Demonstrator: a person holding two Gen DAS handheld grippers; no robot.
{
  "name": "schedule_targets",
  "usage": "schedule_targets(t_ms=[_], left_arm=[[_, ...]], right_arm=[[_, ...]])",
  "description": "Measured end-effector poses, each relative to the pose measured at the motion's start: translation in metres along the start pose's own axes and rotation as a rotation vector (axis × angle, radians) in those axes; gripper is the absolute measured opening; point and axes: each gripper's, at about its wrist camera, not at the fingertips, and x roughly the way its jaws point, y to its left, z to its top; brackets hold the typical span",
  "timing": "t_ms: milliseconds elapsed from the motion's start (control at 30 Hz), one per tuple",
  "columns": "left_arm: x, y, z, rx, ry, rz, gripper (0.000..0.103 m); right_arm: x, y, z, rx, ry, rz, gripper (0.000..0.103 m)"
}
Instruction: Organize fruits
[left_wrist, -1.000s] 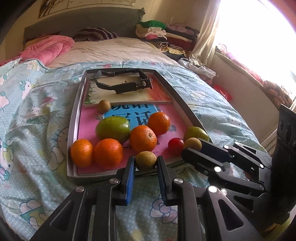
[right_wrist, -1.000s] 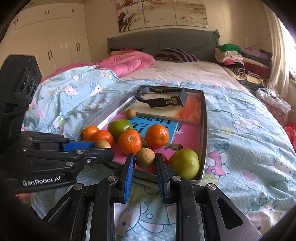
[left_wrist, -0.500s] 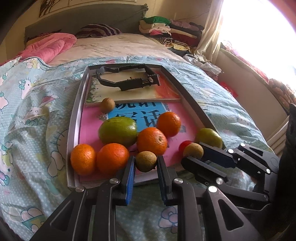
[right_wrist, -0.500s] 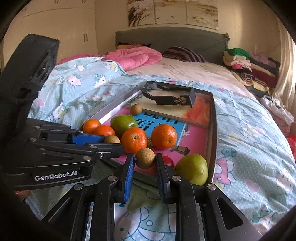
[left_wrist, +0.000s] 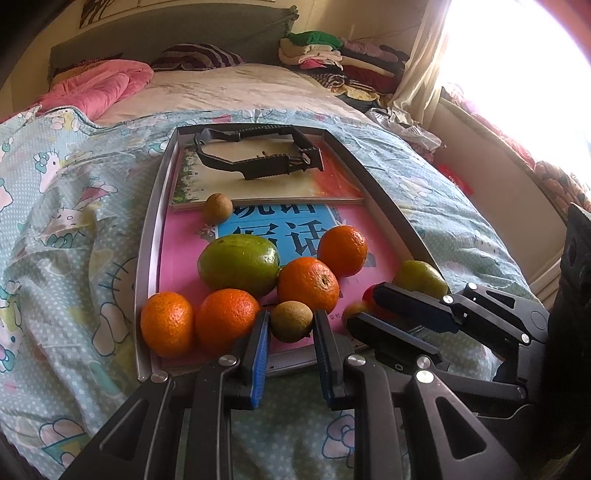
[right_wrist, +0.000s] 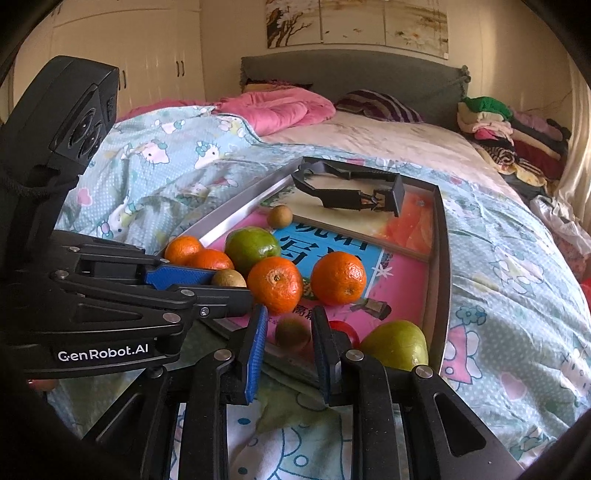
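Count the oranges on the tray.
4. Two oranges sit side by side at the tray's near left corner; two more lie mid-tray, right of the big green fruit. None seems hidden.

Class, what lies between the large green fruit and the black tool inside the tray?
One small brown fruit, shown clearly in the left wrist view.

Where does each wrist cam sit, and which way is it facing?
Left wrist: on the left gripper, angled down across the tray toward the headboard. Its own fingers hold a brown fruit, and the right gripper enters from the right.
Right wrist: on the right gripper, with a similar heading from further right. Its own fingers flank a blurred brown fruit, and the left gripper enters from the left.
Shared: the tray, oranges, green fruit, black tool and bed. Each view shows the other gripper.
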Motion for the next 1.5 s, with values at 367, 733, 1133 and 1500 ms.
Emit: schedule_targets(t_ms=[367,733,1133,1500], left_arm=[[0.001,-0.001,0.001,0.002,0.006,0.004,0.024],[0.004,-0.003,0.001,0.004,0.013,0.008,0.025],[-0.003,-0.005,0.000,0.008,0.001,-0.004,0.036],[-0.020,-0.009,-0.001,0.022,-0.035,0.005,0.045]], right_arm=[[-0.004,0.000,-0.003,0.001,-0.029,-0.017,0.038],[-0.013,-0.004,-0.008,0.009,-0.062,-0.089,0.045],[-0.017,-0.004,-0.010,0.006,-0.081,-0.100,0.046],[-0.028,-0.006,-0.012,0.023,-0.116,-0.118,0.051]])
